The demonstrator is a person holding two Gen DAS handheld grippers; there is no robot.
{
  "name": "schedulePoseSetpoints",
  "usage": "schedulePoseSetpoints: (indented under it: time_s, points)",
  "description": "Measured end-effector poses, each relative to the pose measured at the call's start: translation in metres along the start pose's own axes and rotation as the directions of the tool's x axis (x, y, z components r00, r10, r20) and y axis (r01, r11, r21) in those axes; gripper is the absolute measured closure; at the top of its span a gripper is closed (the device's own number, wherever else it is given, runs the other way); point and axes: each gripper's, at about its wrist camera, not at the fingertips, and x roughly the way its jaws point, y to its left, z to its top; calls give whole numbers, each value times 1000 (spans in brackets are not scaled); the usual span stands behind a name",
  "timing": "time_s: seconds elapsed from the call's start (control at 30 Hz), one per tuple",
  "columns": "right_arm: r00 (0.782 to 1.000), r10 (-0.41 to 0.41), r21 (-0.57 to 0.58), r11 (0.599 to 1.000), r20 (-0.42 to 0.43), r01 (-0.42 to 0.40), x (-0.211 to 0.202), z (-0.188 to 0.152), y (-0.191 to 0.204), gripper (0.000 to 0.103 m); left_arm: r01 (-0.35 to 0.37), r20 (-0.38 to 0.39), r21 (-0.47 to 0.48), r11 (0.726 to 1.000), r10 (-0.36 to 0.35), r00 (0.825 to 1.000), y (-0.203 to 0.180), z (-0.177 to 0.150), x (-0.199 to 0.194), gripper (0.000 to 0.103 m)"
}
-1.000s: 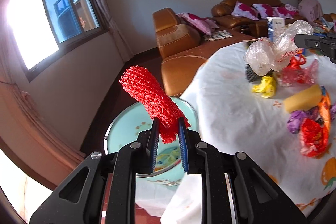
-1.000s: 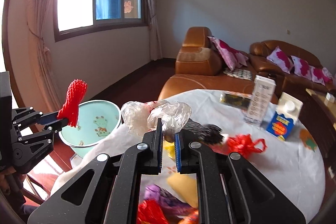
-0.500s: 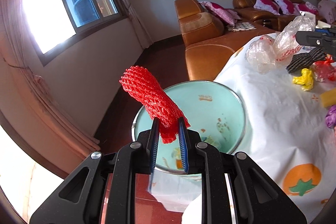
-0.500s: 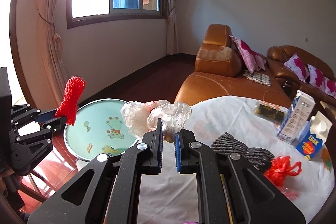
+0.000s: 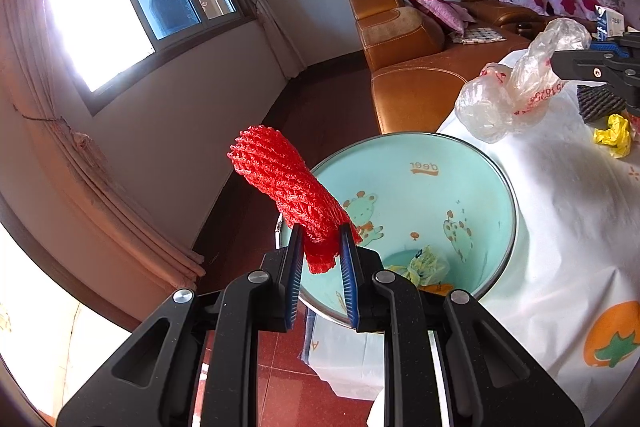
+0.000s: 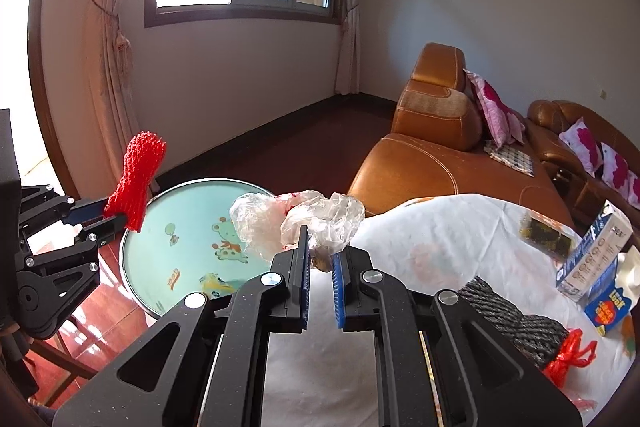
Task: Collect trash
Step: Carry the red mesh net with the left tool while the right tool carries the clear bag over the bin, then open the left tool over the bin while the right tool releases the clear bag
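Left gripper [image 5: 320,247] pinching red foam net [image 5: 288,195], right gripper [image 6: 320,255] pinching clear plastic bag [image 6: 296,219]; both now carried over to the bin [image 5: 500,183], ready for dropping.

Bright sun pours in through the window [image 5: 132,7] on the far left, and the glass glows so white that nothing shows there. The tablecloth [image 5: 560,227] is sunny with soft shadows. Both pictures are sharp in the middle. Walls bend round at the edges, and the corners go dark.
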Motion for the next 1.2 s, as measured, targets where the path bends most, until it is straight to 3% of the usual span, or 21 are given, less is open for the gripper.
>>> schedulePoseSetpoints:
  time_s: [0.47, 0.87, 0.97, 1.03, 1.07, 1.1, 1.2]
  points:
    - [1000, 21, -41, 999, -20, -22, 15, 2, 15, 93, -38, -20, 14, 999, 39, 999, 3, -1, 10, 85]
    - [999, 43, -48, 998, -33, -45, 20, 2, 20, 93, -9, -18, 9, 1000, 9, 1000, 2, -2, 11, 85]
    - [997, 57, -58, 997, -41, -60, 23, 2, 23, 85, 5, 6, 13, 1000, -5, 1000, -1, -2, 8, 78]
    - [997, 64, -50, 997, -45, -66, 24, 1, 23, 63, 9, 9, 27, 1000, -10, 1000, -4, -1, 7, 67]
    - [997, 65, -46, 997, -47, -67, 25, 1, 23, 62, 0, 17, 30, 1000, -1, 1000, -6, -1, 5, 54]
    - [997, 65, -40, 997, -49, -67, 25, 1, 22, 62, -11, 23, 28, 1000, 10, 1000, -6, -1, 4, 49]
    - [997, 60, -30, 998, -50, -61, 23, 0, 20, 59, -14, 21, 21, 1000, 13, 1000, -4, -1, 5, 48]
